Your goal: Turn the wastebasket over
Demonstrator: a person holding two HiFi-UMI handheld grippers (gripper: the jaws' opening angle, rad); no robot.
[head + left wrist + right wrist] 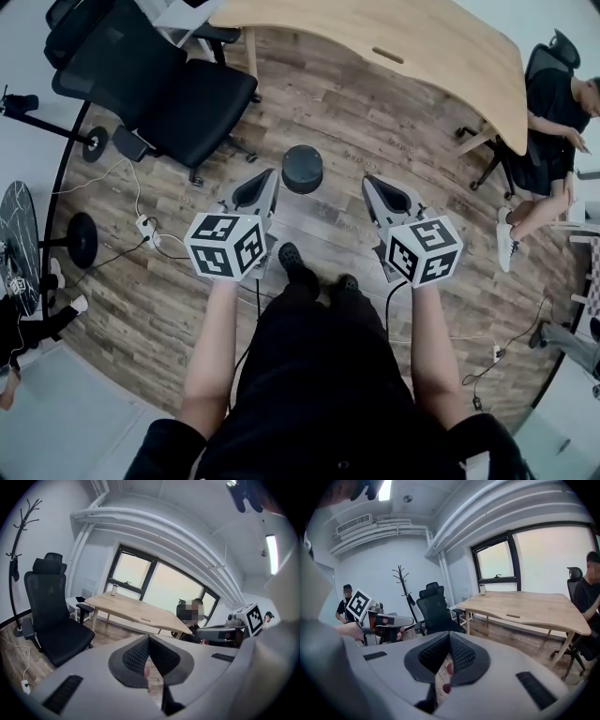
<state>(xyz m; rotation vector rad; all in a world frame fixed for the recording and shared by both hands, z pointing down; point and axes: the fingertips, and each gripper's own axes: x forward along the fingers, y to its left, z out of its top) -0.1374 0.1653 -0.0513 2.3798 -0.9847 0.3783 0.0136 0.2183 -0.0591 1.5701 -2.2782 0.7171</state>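
Where the wooden floor [347, 103] fills the middle of the head view, a black office chair [159, 89] stands at the upper left. A pale wooden desk [403, 42] runs across the top, with a seated person [553, 117] at its right end. A white power strip [147, 228] with trailing cables lies at the left, beside the round base of a coat stand [82, 240].

The wastebasket [302, 169], small, round and black, stands on the floor just above the centre of the frame. Its top shows only as a dark disc, so I cannot tell whether that is its mouth or its base, nor what it holds.

The left tongs [268, 178] and the right tongs [368, 184] point up the frame on either side of it. The basket sits between their tips, near both but touching neither, with only bare floor in the gaps. Both tongs are closed on nothing: the ribbed pads [136, 656] meet in the left gripper view, and the pads [461, 653] meet in the right gripper view. The person's dark shoes [292, 257] sit just below the basket.
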